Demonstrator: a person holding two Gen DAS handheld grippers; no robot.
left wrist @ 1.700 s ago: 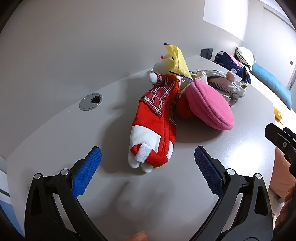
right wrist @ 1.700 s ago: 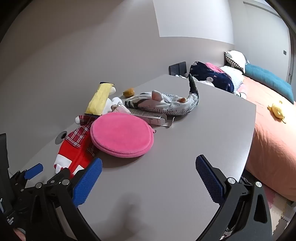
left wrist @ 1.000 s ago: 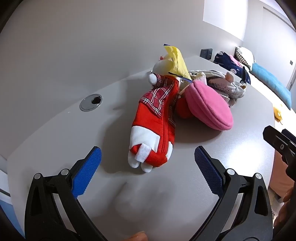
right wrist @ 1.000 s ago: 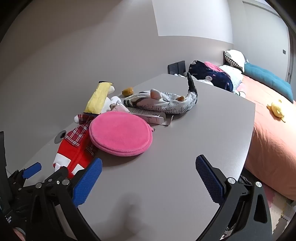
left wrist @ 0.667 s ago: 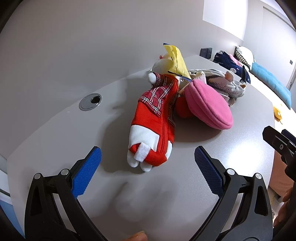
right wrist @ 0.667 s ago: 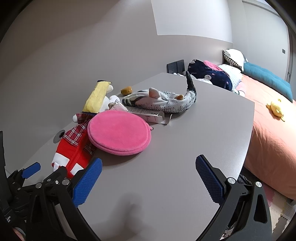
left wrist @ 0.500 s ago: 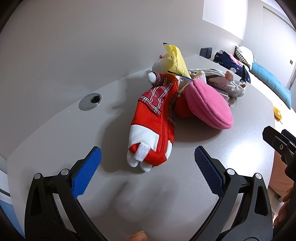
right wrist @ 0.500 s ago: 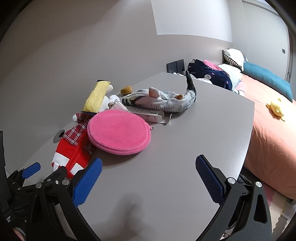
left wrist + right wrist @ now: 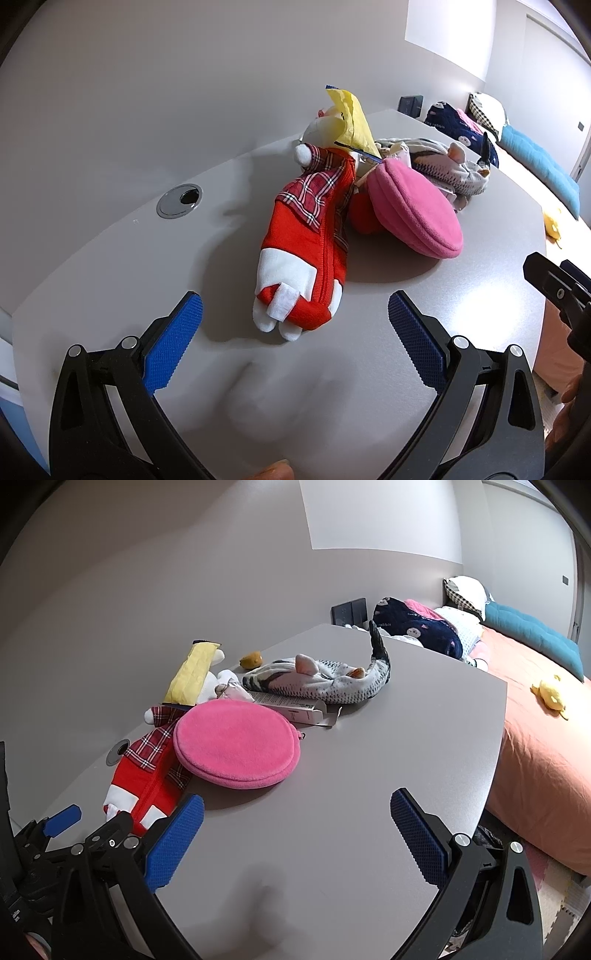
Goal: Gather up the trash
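A yellow packet [image 9: 351, 118] [image 9: 192, 672] leans on a red plaid plush toy [image 9: 306, 236] [image 9: 147, 771] on the grey table [image 9: 369, 775]. A flat white carton [image 9: 291, 707] and a crumpled clear wrapper [image 9: 229, 688] lie between a round pink pouch [image 9: 236, 742] [image 9: 413, 210] and a plush fish [image 9: 325, 677]. My left gripper [image 9: 292, 297] stands open just short of the red toy's feet, holding nothing. My right gripper [image 9: 297, 799] is open over bare table in front of the pink pouch. Each gripper shows at the edge of the other's view.
A small yellow-brown object [image 9: 252, 660] lies near the wall. A round cable grommet [image 9: 180, 200] sits in the table at the left. Right of the table's edge is a bed [image 9: 543, 746] with an orange sheet, a yellow toy [image 9: 551, 696] and pillows.
The right wrist view has shifted slightly, so the pile sits a little further left. The left gripper has barely moved. Both stay open.
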